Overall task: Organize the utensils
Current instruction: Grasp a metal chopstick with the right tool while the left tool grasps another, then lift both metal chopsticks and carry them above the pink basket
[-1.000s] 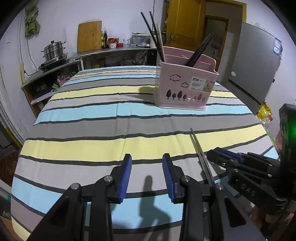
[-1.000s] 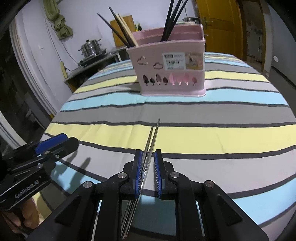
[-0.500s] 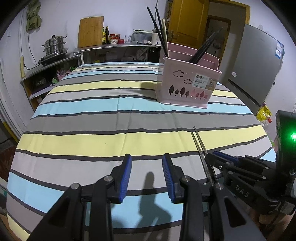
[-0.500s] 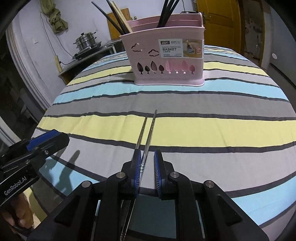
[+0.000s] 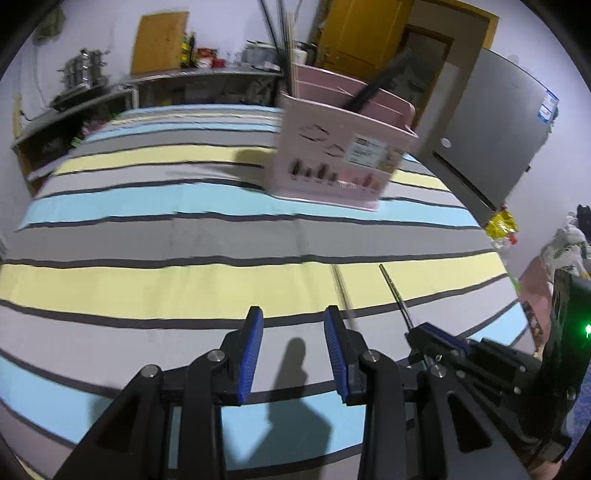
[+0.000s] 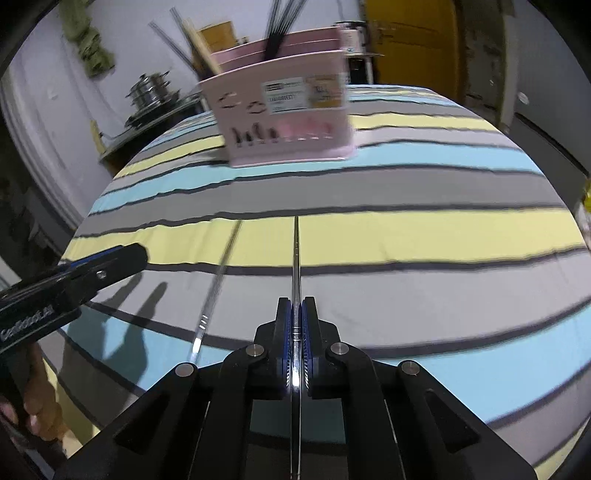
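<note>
My right gripper (image 6: 295, 314) is shut on one metal chopstick (image 6: 296, 254), which points forward toward the pink utensil basket (image 6: 284, 122). A second metal chopstick (image 6: 218, 284) lies on the striped tablecloth to its left. My left gripper (image 5: 293, 336) is open and empty, low over the cloth. In the left wrist view, the right gripper (image 5: 424, 332) is at the right with its chopstick (image 5: 395, 295), the loose chopstick (image 5: 341, 291) lies beside my right finger, and the basket (image 5: 343, 151) stands farther back. The basket holds several dark chopsticks upright.
The striped cloth (image 5: 147, 221) covers a round table. A kitchen counter with pots (image 5: 77, 77) is at the back left, a yellow door (image 5: 354, 33) and a grey fridge (image 5: 487, 125) at the back right. The left gripper (image 6: 74, 280) shows in the right wrist view.
My right gripper closed tight on one chopstick and lifted it off the cloth, leaving the other lying to the left. Both views have shifted and blurred with motion.
</note>
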